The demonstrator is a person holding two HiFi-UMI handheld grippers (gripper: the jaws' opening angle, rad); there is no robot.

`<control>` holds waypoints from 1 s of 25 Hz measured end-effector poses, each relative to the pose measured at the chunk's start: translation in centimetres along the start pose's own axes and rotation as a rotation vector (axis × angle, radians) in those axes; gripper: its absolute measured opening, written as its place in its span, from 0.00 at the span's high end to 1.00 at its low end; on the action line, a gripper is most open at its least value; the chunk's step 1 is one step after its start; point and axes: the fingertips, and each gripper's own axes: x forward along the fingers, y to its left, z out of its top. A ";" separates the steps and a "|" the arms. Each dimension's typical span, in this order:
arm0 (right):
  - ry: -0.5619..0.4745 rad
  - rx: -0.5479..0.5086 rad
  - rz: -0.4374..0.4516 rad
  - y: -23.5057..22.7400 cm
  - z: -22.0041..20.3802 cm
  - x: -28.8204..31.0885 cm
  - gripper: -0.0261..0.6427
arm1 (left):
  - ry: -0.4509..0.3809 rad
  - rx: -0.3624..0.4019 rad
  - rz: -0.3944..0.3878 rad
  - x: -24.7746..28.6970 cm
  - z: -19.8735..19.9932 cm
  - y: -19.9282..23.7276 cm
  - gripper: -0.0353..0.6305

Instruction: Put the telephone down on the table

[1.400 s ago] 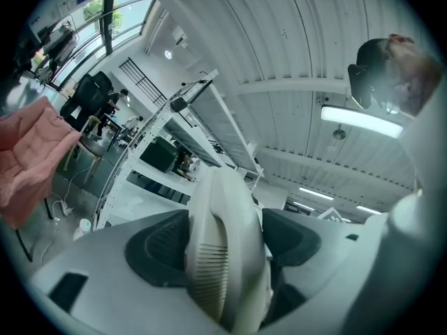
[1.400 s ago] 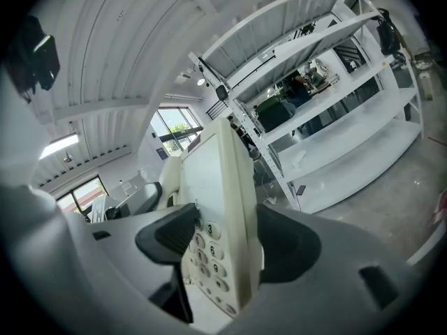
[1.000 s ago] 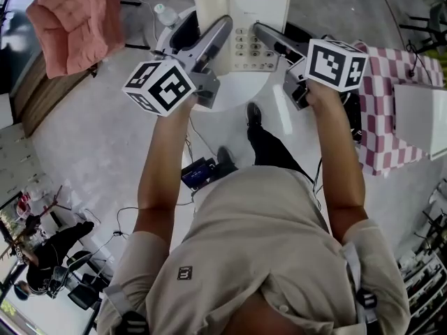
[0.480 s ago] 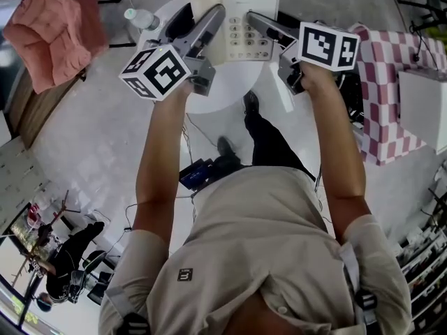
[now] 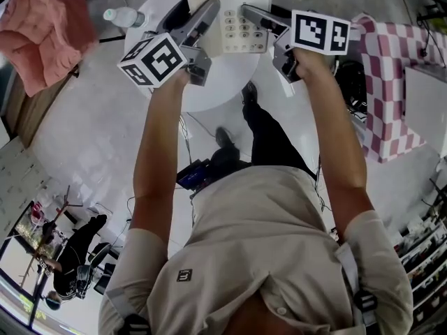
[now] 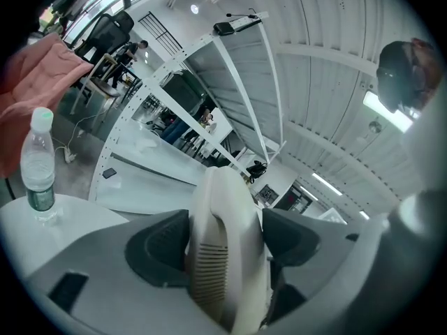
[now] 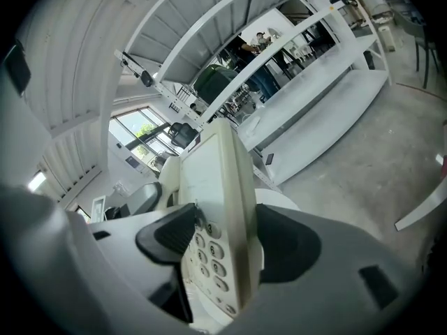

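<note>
The left hand-held gripper (image 6: 225, 251) was clamped on the cream handset (image 6: 222, 271) at the left edge of the telephone (image 5: 242, 21), with a dark pad pressed against each side of it. The right hand-held gripper (image 7: 222, 248) was clamped on the telephone's right edge, one pad on the keypad (image 7: 207, 258) face and the other on the underside. Held between the two, the telephone ran across from one gripper to the other, its keys facing up toward the head camera. It lay over the far part of a round white worktop (image 5: 213, 95) that spread below and in front of both grippers. No view showed whether the telephone touched the worktop. A clear water bottle (image 6: 38, 165) with a pale cap stood upright on the worktop, to the left of the left gripper. Farther left, beyond the worktop, hung a pink cloth (image 5: 40, 35). To the right of the right gripper, well apart from it, lay a red-and-white checked cloth (image 5: 390, 82).
</note>
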 end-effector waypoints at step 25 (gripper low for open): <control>0.114 0.140 -0.037 -10.0 -5.7 7.7 0.56 | 0.140 -0.147 0.070 4.7 -9.0 10.1 0.47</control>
